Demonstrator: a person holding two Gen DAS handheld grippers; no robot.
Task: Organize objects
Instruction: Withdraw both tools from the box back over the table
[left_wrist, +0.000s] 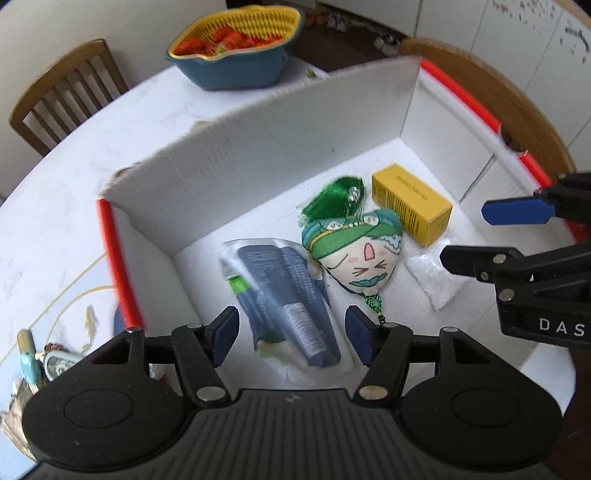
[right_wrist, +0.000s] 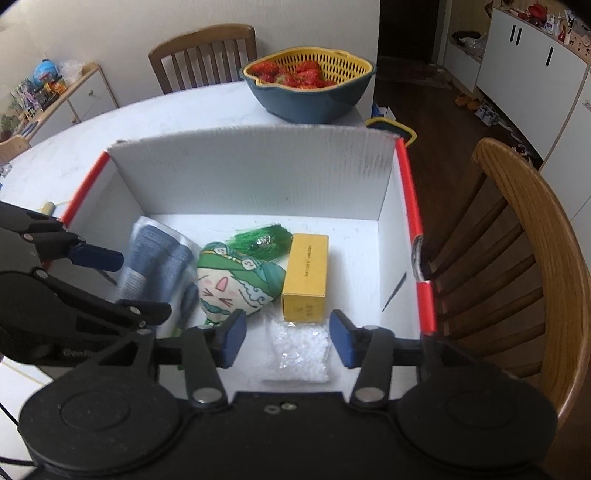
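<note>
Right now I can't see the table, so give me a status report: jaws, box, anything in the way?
Left gripper and right gripper: jaws open, empty. White box holds four items. Nothing in the way.

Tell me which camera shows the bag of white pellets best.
The right wrist view: the bag of white pellets lies whole and sharp on the box floor, in front of the yellow carton. The left wrist view shows it only washed out against the white floor.

Soft daylight, left wrist view brighter and motion-blurred at the box rim, right wrist view dimmer and sharper, doorway dark, strong fisheye bending and black corners.
</note>
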